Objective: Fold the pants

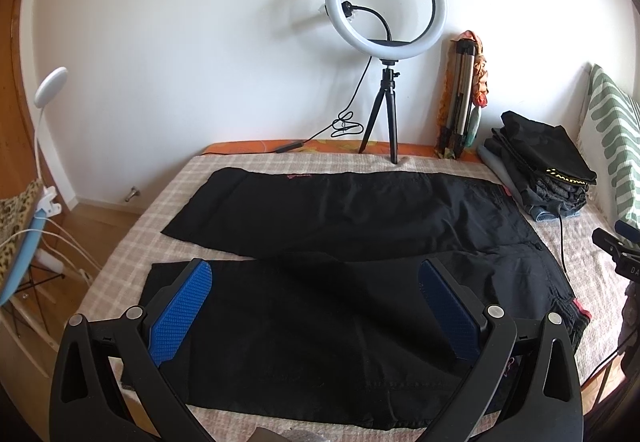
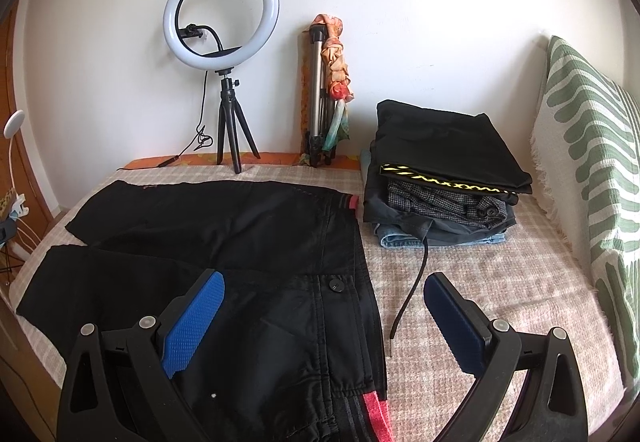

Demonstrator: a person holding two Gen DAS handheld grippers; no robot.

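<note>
Pants (image 1: 340, 226) lie spread flat on the bed (image 2: 460, 282), legs apart; left tongs (image 1: 316, 282) and right tongs (image 2: 324, 294) hover above them, both spread wide, pinching nothing

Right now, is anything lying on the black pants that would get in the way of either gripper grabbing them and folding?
Nothing visible. The black pants lie flat and bare on the bed. The left gripper and right gripper hover open above. A loose cord runs just beside the waistband.
</note>
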